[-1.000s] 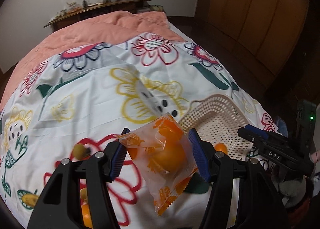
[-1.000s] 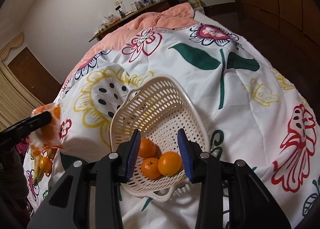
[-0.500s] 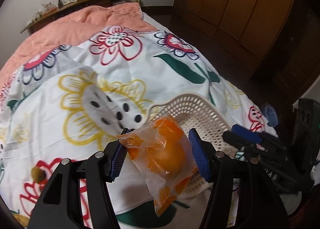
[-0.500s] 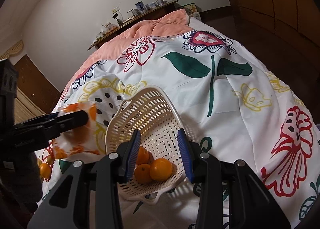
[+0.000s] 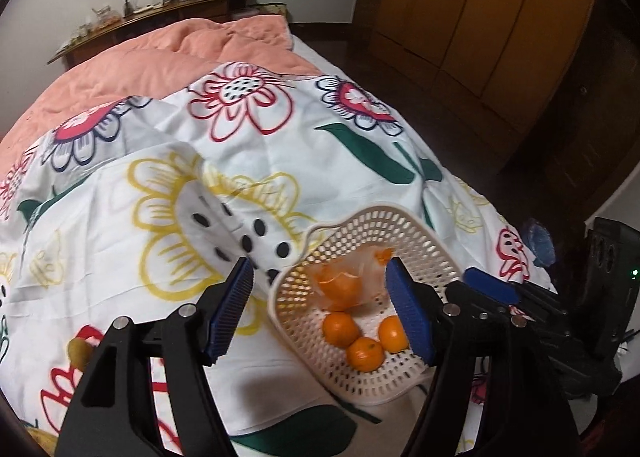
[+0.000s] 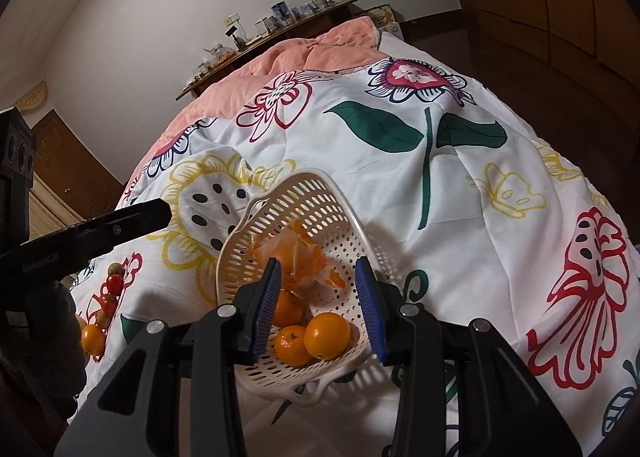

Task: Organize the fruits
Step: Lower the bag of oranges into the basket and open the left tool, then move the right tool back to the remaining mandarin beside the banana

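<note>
bagged orange (image 5: 343, 284) dropped into basket (image 5: 434, 247) | left jaws spread | right jaws spread, empty

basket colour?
Cream-white perforated plastic basket; it shows best in the right wrist view.

In the left wrist view the left gripper's (image 5: 320, 311) right blue pad (image 5: 408, 315) covered one edge of the bagged orange (image 5: 346, 285) and part of an orange (image 5: 391, 333) in the basket (image 5: 430, 245). In the right wrist view the right gripper's (image 6: 320, 307) left pad (image 6: 266, 309) hid part of another orange (image 6: 289, 307). The small items on the far shelf (image 5: 160, 11) were too small to identify, and the fruit at the bed's (image 6: 460, 193) left edge (image 6: 106, 297) was too blurred to name.
</note>
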